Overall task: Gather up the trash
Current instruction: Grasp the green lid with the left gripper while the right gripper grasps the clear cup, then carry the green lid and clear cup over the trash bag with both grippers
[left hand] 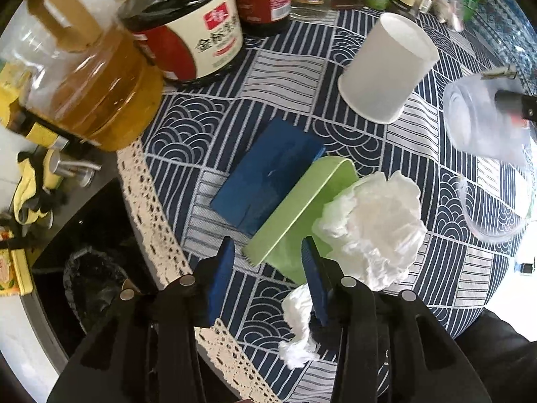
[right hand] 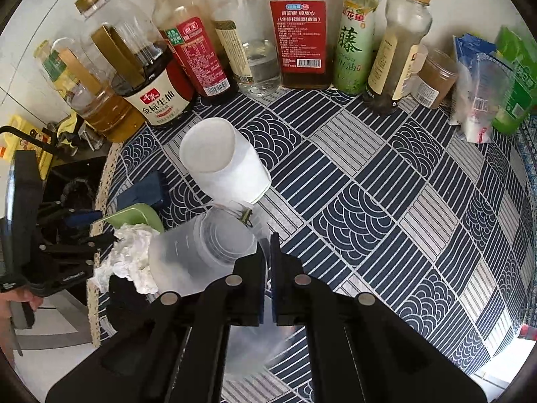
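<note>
The patterned tablecloth [right hand: 386, 201] lies bare across its middle and right, open room for a gripper. A row of bottles [right hand: 302, 33] walls the far edge, packets [right hand: 483, 94] block the far right corner. On the left, a white paper cup [right hand: 218, 158], green holder [left hand: 302, 208], blue box [left hand: 265, 174] and crumpled tissue [left hand: 369, 225] crowd together.

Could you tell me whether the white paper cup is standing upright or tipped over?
Tipped over: the white paper cup lies on its side on the tablecloth.
</note>
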Tool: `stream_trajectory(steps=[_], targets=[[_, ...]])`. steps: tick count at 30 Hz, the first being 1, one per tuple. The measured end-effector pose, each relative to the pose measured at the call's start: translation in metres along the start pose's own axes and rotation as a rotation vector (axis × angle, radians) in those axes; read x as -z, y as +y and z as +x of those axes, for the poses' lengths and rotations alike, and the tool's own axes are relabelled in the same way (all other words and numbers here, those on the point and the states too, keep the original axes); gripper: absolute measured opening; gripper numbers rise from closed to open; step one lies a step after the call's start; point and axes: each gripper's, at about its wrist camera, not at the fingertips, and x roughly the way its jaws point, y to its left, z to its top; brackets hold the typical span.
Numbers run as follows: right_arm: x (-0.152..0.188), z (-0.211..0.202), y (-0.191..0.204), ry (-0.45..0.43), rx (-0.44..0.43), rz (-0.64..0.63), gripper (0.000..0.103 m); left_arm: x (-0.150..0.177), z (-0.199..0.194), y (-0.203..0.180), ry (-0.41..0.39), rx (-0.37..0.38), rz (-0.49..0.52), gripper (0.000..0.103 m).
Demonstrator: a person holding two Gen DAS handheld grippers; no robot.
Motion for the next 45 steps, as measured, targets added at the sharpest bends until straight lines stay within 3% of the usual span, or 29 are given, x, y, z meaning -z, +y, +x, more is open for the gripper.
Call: stream_trajectory(steps=[4,13,32,45], targets=[[0.000,-0.007,-0.003,-0.015,0.005,0.015,0.002,-0.002,0.004,-0.004,0.001,0.001,0.024,0.039],[-0.005,-0.006,-0.007,-0.009,-0.016,0.033,0.002,0.000,0.018,0.014,0.009,-0.010,0.011,0.010],[-0.011,0.009,-0.003,0.019,-0.091,-0.009,0.002,0.009,-0.004,0.049,-0.037,-0.045,-0.085,0.007],[0.001,0.001,0.034,0.025,-0.106,-0.061,0.002,0.027,-0.029,0.059,-0.089,-0.044,-0.146,0.002]])
